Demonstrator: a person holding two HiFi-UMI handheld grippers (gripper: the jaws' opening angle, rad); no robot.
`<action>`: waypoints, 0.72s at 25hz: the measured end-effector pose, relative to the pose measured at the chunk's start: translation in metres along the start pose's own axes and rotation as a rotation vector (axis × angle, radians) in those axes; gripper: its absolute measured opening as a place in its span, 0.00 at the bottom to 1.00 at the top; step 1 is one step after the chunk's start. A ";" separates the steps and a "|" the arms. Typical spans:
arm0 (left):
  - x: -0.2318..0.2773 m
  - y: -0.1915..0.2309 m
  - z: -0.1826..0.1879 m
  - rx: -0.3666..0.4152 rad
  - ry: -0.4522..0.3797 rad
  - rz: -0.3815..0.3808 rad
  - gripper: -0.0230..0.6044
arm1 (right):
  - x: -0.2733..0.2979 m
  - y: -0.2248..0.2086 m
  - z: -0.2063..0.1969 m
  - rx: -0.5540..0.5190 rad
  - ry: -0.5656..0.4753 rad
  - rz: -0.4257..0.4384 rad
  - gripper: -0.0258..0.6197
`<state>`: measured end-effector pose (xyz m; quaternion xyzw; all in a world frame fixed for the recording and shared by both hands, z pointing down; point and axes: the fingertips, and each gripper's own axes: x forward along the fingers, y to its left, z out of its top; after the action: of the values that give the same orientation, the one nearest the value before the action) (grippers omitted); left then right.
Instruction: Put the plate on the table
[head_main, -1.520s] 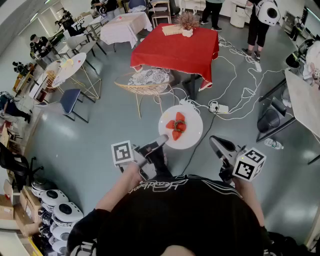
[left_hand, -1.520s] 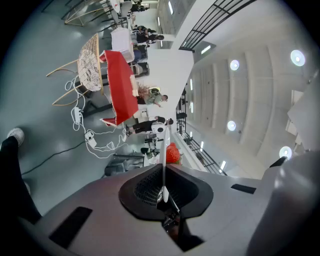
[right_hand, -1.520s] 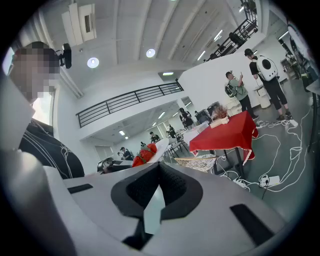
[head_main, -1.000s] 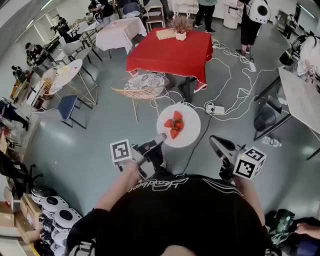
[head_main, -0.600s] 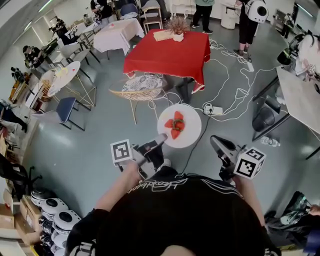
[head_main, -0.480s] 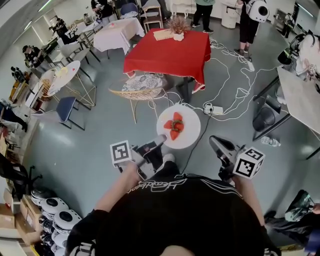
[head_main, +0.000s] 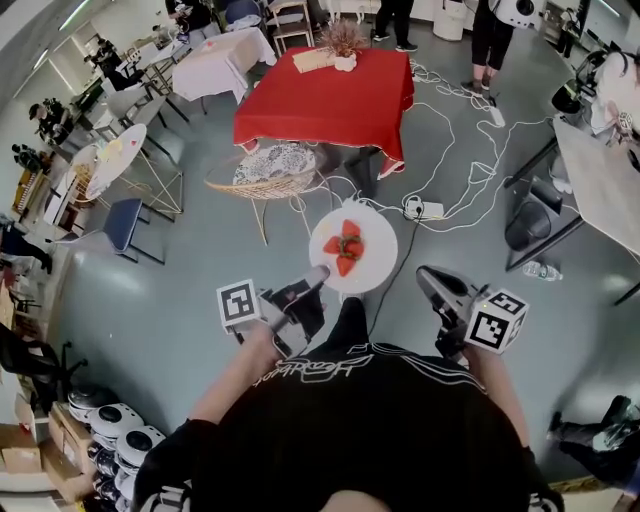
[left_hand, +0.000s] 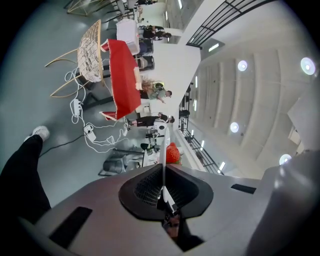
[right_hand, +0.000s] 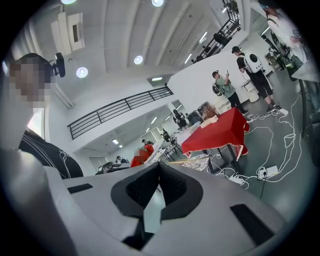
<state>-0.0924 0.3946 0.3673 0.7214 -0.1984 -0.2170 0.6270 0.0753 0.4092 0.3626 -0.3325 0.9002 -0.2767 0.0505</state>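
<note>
A round white plate (head_main: 376, 256) with red strawberries (head_main: 343, 249) on it hangs over the grey floor in front of me. My left gripper (head_main: 318, 273) is shut on the plate's near rim. In the left gripper view the plate (left_hand: 164, 145) shows edge-on between the pads of the left gripper (left_hand: 163, 187), with a strawberry (left_hand: 172, 153) beyond. My right gripper (head_main: 428, 278) hovers to the plate's right with its jaws together and nothing in them. The table with the red cloth (head_main: 325, 95) stands ahead, beyond a wicker chair (head_main: 265, 170).
White cables (head_main: 455, 150) and a power strip (head_main: 420, 210) lie on the floor right of the red table. A vase of dried flowers (head_main: 343, 42) sits on its far side. Other tables, chairs and several people stand around the hall. My own leg (head_main: 350, 318) steps below the plate.
I have walked forward, with the wicker chair and cables now closer under me. The plate stays in the left gripper. My leg has swung forward under the plate.
</note>
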 end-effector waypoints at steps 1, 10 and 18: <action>0.005 0.003 0.005 -0.002 0.004 0.000 0.07 | 0.003 -0.006 0.001 0.005 0.000 -0.004 0.05; 0.056 0.032 0.078 -0.038 0.016 0.014 0.07 | 0.059 -0.070 0.031 0.048 0.009 -0.036 0.05; 0.122 0.048 0.177 -0.057 0.055 0.037 0.07 | 0.135 -0.143 0.080 0.112 0.005 -0.067 0.05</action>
<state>-0.0919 0.1746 0.3861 0.7052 -0.1883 -0.1910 0.6563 0.0739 0.1982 0.3837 -0.3584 0.8717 -0.3291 0.0575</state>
